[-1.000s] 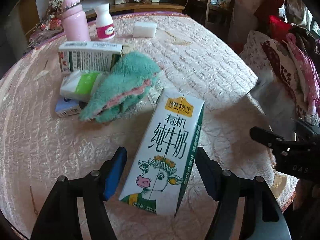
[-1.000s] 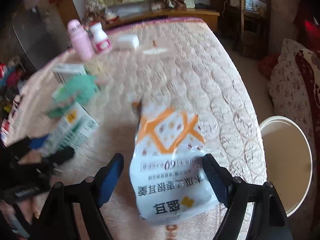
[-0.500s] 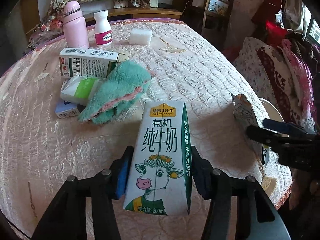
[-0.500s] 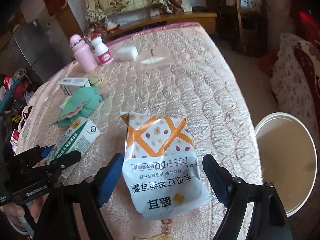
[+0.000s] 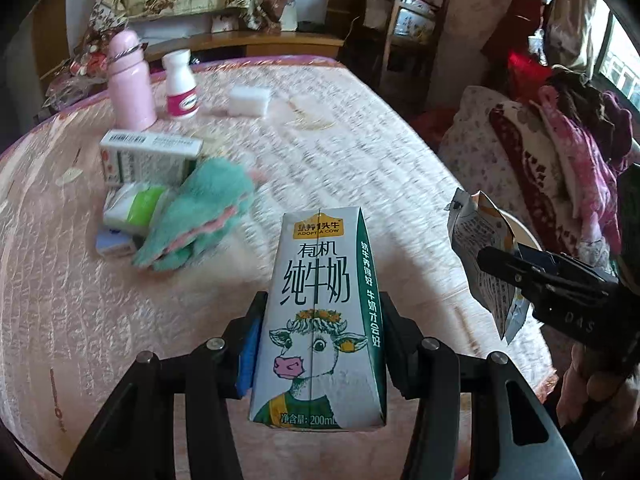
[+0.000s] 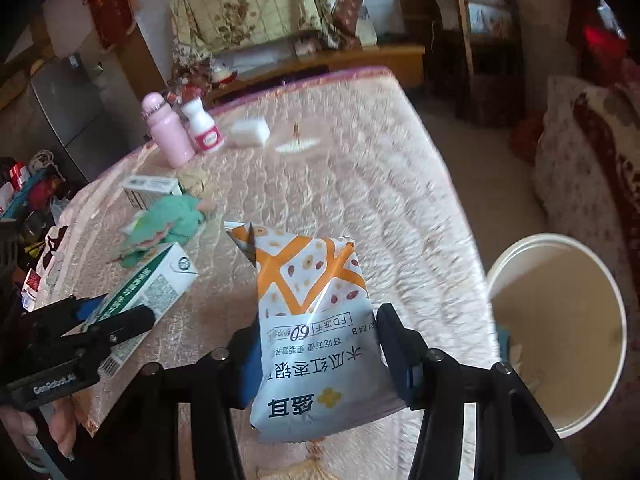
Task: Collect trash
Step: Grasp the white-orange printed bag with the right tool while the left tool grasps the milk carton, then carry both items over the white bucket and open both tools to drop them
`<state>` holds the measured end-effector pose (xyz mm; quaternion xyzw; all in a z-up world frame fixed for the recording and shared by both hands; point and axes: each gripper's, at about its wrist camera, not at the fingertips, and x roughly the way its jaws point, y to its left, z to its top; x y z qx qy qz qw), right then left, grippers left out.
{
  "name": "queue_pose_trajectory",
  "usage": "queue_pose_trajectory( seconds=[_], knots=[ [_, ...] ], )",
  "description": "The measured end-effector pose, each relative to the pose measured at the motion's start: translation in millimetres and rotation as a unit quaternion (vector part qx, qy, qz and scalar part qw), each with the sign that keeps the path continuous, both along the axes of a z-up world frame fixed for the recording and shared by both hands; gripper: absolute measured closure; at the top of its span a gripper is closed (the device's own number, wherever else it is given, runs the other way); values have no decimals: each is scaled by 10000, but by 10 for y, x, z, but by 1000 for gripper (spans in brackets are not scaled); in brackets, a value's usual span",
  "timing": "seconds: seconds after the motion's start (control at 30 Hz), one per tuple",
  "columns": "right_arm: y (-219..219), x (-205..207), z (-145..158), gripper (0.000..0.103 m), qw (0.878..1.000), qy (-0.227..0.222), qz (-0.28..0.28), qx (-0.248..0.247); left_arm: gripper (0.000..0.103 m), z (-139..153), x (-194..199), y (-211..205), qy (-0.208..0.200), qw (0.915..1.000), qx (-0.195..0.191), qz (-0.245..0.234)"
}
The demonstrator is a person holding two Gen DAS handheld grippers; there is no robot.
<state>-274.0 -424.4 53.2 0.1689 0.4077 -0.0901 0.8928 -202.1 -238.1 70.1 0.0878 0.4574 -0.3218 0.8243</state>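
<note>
Overhead — pink quilted table (image 5: pixel 360 152) | cream bucket (image 6: pixel 560 320) beside — cluttered room

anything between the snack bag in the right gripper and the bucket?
Nothing. In the right wrist view, only the tablecloth edge separates the snack bag from the white bucket.

The right gripper (image 6: pixel 316 354) clamps a white-and-orange foil snack bag (image 6: pixel 310 320) above the pink quilted table's (image 6: pixel 360 168) near right edge. The round cream plastic bucket (image 6: pixel 560 332) stands just beyond that edge.
</note>
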Motion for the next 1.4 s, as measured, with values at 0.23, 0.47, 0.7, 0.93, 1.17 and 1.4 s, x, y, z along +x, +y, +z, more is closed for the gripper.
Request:
queue_pose_trajectory(
  seconds=[0.23,0.47,0.7,0.93,1.17,1.4],
  knots=[
    [-212,-278,216,48,9993,-231,-266,-111,49,161,-163,-389,-132,9992,-75,-357],
    [-576,-620,305,48,9968,-247,-722,-250,49,287,-416,-858,-239,9965,-154,-780],
    [-1021,-951,295,47,9916,-116,-1233,-363,49,270,-619,-1344,-212,9927,-211,-1168],
    [-1436,-1234,169,46,9848,7,-1713,-286,49,170,-737,-1854,-9,9882,-235,-1516],
    [-1770,-1343,-87,45,9781,179,-2071,-95,49,2,-789,-2238,208,9841,-239,-1750],
    [-1985,-1413,-295,27,9680,197,-2501,69,48,-165,-794,-2432,417,9796,-315,-1941]
  ],
)
